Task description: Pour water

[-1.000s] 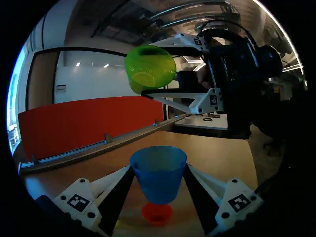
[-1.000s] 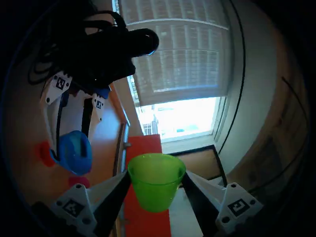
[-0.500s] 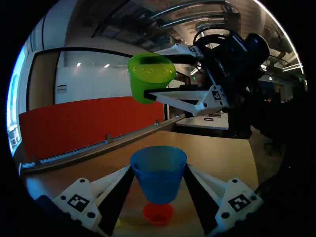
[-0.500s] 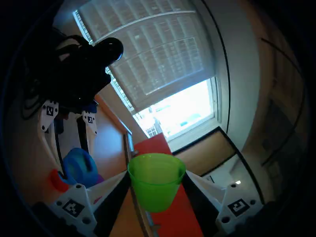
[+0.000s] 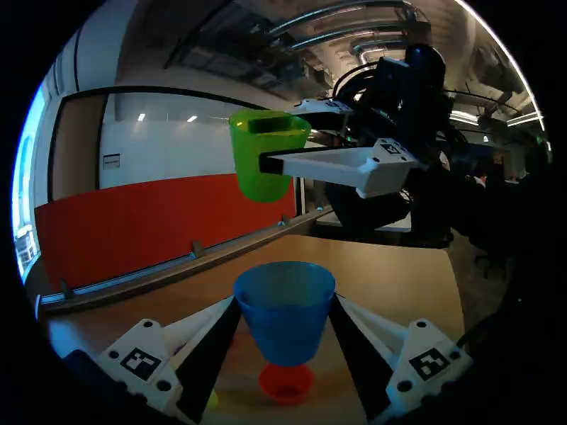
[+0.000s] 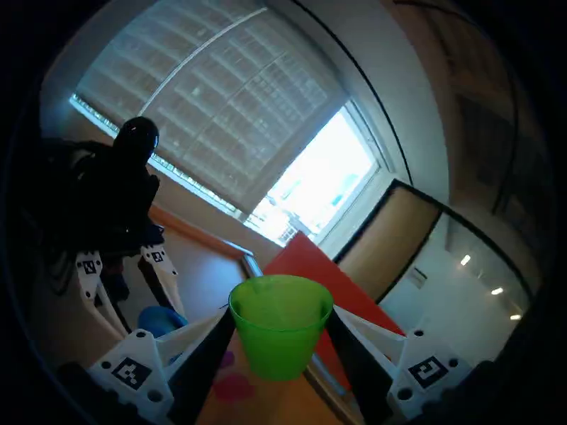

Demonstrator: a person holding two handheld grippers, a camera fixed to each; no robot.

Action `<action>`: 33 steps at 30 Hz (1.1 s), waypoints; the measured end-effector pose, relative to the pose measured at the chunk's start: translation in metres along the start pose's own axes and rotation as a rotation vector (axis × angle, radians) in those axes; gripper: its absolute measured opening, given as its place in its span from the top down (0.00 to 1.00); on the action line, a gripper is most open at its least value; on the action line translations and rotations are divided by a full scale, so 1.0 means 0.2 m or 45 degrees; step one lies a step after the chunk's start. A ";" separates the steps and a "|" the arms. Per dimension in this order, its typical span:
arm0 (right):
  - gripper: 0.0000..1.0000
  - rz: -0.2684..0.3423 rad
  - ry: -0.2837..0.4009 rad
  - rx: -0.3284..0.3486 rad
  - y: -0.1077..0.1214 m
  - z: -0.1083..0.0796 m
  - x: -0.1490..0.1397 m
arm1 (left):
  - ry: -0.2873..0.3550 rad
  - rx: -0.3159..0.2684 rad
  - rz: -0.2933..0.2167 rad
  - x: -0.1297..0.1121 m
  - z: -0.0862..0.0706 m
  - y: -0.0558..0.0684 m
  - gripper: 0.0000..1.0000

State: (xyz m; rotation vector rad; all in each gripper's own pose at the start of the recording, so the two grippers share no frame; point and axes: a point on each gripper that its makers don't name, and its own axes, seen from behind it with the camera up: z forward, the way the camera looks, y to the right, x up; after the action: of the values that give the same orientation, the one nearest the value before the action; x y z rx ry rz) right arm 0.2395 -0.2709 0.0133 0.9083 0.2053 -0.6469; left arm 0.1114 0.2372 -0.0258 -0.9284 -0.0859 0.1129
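Observation:
In the left gripper view my left gripper [image 5: 285,333] is shut on a blue cup [image 5: 284,309], held upright above the wooden table [image 5: 397,273]. Higher up and beyond it, the right gripper [image 5: 266,142] holds a green cup [image 5: 265,161] nearly upright in the air. In the right gripper view my right gripper [image 6: 281,340] is shut on that green cup [image 6: 281,324], and the left gripper [image 6: 159,301] with the blue cup [image 6: 161,320] shows at lower left. I cannot tell whether either cup holds water.
A small red dish [image 5: 285,383] lies on the table under the blue cup. A pink disc [image 6: 234,387] lies on the table in the right gripper view. A red partition [image 5: 149,219] with a rail runs along the table's far edge. A bright window [image 6: 312,184] stands beyond.
The right gripper has rolled the green cup back from a sideways tilt to nearly upright. The left gripper and blue cup have stayed still.

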 end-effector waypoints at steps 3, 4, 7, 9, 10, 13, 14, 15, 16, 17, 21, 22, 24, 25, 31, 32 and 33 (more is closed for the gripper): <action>0.11 0.093 0.001 0.010 -0.01 0.00 0.00 | -0.001 -0.001 0.000 0.00 0.00 0.00 0.15; 0.11 0.121 -0.002 0.014 -0.01 -0.01 -0.01 | -0.001 0.000 0.000 0.00 0.00 0.00 0.15; 0.10 0.206 -0.012 0.023 -0.02 -0.01 -0.02 | -0.003 0.001 0.001 0.00 0.00 0.00 0.15; 0.10 0.263 -0.020 0.030 -0.02 -0.01 -0.03 | -0.004 0.002 0.001 0.00 0.00 0.00 0.15; 0.10 0.290 -0.023 0.036 -0.03 -0.01 -0.04 | -0.005 0.002 0.001 -0.01 0.00 0.00 0.15; 0.10 0.380 -0.026 0.056 -0.04 -0.01 -0.05 | -0.008 0.003 0.002 -0.01 0.00 -0.01 0.15; 0.10 0.410 -0.026 0.063 -0.05 -0.01 -0.05 | -0.009 0.003 0.003 -0.01 0.00 -0.01 0.15; 0.10 0.441 -0.024 0.069 -0.05 -0.01 -0.05 | -0.010 0.004 0.004 -0.01 0.00 -0.01 0.15; 0.10 0.467 -0.021 0.073 -0.05 -0.01 -0.04 | -0.011 0.005 0.005 -0.01 0.00 -0.01 0.15; 0.10 0.493 -0.018 0.077 -0.05 -0.01 -0.04 | -0.012 0.006 0.006 -0.01 0.00 -0.01 0.15; 0.10 0.561 -0.006 0.084 -0.05 -0.02 -0.02 | -0.014 0.003 0.006 -0.01 0.00 -0.01 0.15; 0.10 0.568 -0.009 0.081 -0.04 -0.02 -0.02 | -0.015 0.003 0.007 -0.02 0.00 -0.01 0.15; 0.10 0.582 -0.015 0.076 -0.04 -0.02 -0.03 | -0.018 0.005 0.008 -0.02 -0.01 -0.02 0.15; 0.10 0.585 -0.019 0.075 -0.04 -0.02 -0.03 | -0.020 0.006 0.009 -0.02 -0.01 -0.02 0.15; 0.10 0.596 -0.048 0.068 -0.04 -0.03 -0.08 | -0.031 0.014 0.004 -0.03 -0.02 -0.04 0.15; 0.10 0.598 -0.052 0.066 -0.04 -0.03 -0.09 | -0.033 0.014 0.002 -0.03 -0.02 -0.04 0.15; 0.10 0.600 -0.057 0.064 -0.04 -0.03 -0.10 | -0.037 0.016 0.002 -0.03 -0.02 -0.05 0.15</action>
State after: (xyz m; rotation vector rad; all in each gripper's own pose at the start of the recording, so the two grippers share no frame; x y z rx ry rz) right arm 0.2204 -0.2602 0.0126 0.9474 -0.0670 -0.2348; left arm 0.1056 0.2271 -0.0211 -0.9145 -0.1116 0.1281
